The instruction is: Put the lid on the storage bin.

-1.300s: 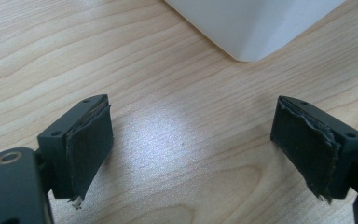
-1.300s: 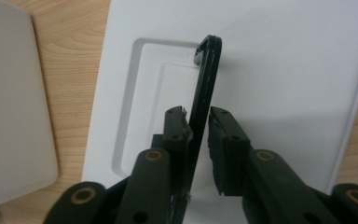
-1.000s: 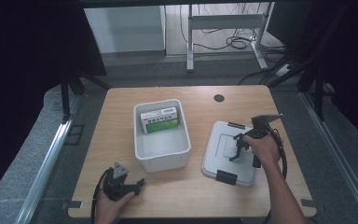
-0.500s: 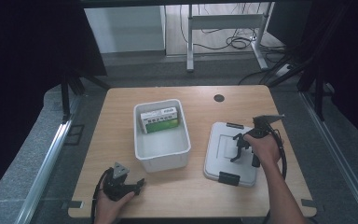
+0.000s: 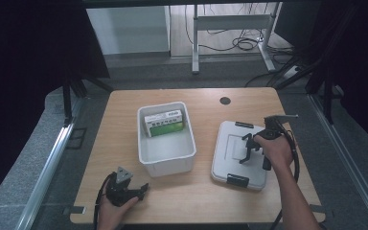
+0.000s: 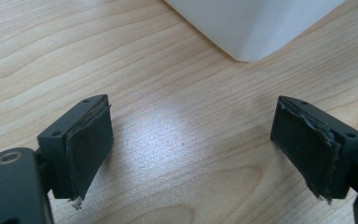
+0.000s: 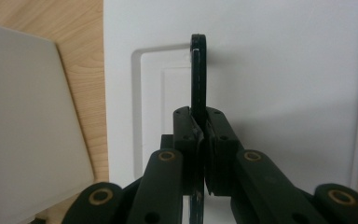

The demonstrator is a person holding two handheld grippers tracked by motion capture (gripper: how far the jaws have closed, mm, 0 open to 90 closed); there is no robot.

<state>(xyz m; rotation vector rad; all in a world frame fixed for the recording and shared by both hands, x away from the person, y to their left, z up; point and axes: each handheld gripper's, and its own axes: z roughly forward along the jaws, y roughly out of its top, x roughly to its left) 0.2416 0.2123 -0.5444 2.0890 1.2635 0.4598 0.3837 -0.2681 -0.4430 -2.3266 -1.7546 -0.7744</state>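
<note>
Pale wood grain runs under everything here, and on the table (image 5: pixel 124 143) the left gripper (image 5: pixel 135 190) rests at the near left corner, its jaws spread wide over bare board with nothing between them; in its own view a corner of the white bin (image 6: pixel 256 28) sits just beyond the pads (image 6: pixel 91 140). The bin (image 5: pixel 165 158) stands open-topped left of centre, with a green-and-white box (image 5: pixel 164 123) leaning against its far wall.

To the right lies the lid (image 5: pixel 230 158), a flat white plastic sheet with black clips at its near and far edges, clear of the bin with a strip of table between them. The right gripper (image 5: pixel 247 149) is clamped on the lid's black handle (image 7: pixel 198 70), which stands on edge between the closed jaws.

The lid looks light and fairly stiff, though a thin panel like this may flex or swing when it hangs from one central point. The handle is the sensible hold: the smooth plastic faces would likely slip, and the rims are too low to the table to get under. Carrying it left means rising over the bin's right wall, the nearest edge to catch. There is open table on the far side and to the near right, but the lid's right edge lies close to the table's edge, so drifting that way looks risky.
</note>
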